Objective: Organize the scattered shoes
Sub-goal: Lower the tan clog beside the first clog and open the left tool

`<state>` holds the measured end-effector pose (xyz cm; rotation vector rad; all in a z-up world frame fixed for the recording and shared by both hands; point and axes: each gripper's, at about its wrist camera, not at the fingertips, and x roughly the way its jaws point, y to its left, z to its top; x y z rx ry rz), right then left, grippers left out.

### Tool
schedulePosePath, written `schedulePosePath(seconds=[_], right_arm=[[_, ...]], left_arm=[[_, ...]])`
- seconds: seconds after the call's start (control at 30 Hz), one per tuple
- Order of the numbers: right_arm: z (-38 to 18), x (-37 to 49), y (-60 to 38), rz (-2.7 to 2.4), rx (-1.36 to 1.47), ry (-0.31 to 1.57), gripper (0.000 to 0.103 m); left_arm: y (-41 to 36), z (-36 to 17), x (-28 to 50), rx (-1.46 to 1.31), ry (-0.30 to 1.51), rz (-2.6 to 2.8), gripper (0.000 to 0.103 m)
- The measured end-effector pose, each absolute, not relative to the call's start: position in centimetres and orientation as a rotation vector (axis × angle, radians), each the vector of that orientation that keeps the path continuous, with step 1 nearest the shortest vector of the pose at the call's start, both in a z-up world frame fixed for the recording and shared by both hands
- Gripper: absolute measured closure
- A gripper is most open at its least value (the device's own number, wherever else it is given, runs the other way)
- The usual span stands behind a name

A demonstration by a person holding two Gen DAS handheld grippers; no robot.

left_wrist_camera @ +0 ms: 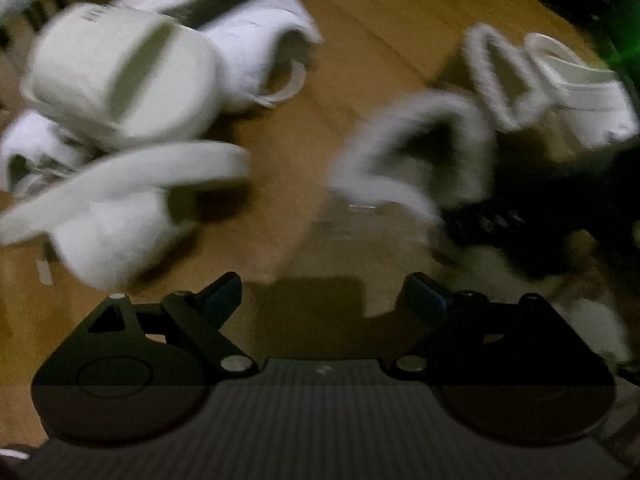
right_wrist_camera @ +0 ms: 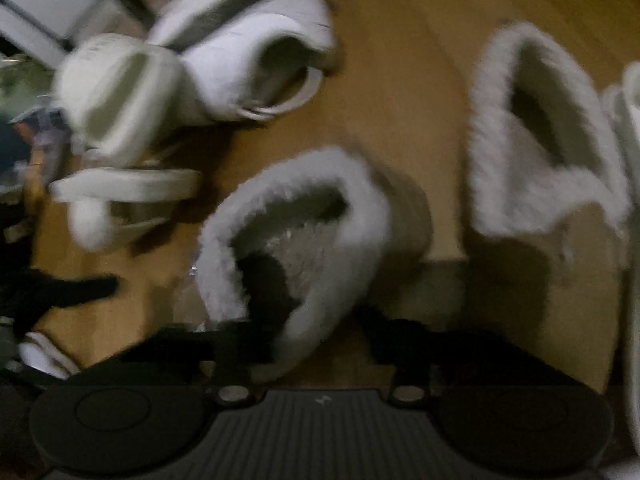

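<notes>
The right gripper (right_wrist_camera: 320, 344) clamps a fuzzy slipper's (right_wrist_camera: 304, 232) rim to move it beside its mate (right_wrist_camera: 536, 152) at two o'clock, while the left gripper (left_wrist_camera: 320, 296) hangs open.

We see a wooden floor (left_wrist_camera: 360, 40) bearing scattered slippers: a white heap (left_wrist_camera: 120, 80) lies left of the two fluffy slippers (right_wrist_camera: 304, 240), another white slipper (left_wrist_camera: 580, 92) just right of them.

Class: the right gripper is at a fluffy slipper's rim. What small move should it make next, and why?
Probably lift the slipper slightly clear of the floor: the right gripper seems to pinch its rim, and its mate lies apart to the right, so it needs carrying there.
</notes>
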<state>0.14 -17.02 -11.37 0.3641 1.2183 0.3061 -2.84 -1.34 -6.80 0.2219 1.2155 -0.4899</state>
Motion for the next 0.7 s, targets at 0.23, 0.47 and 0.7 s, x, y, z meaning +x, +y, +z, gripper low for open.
schedulePosePath(seconds=[0.23, 0.47, 0.7], right_arm=[[-10.3, 2.4, -16.3, 0.381, 0.345, 1.170, 0.094], [-7.1, 4.6, -19.2, 0.462, 0.283, 1.167, 0.096], [-5.6, 5.1, -21.9, 0.388, 0.184, 1.161, 0.027]], left_arm=[[-5.0, -6.0, -3.6, 0.276, 1.185, -0.573, 0.012], [-3.2, -2.1, -2.8, 0.085, 1.244, -0.594, 0.014], [-2.4, -1.5, -2.4, 0.026, 1.254, -0.533, 0.012]])
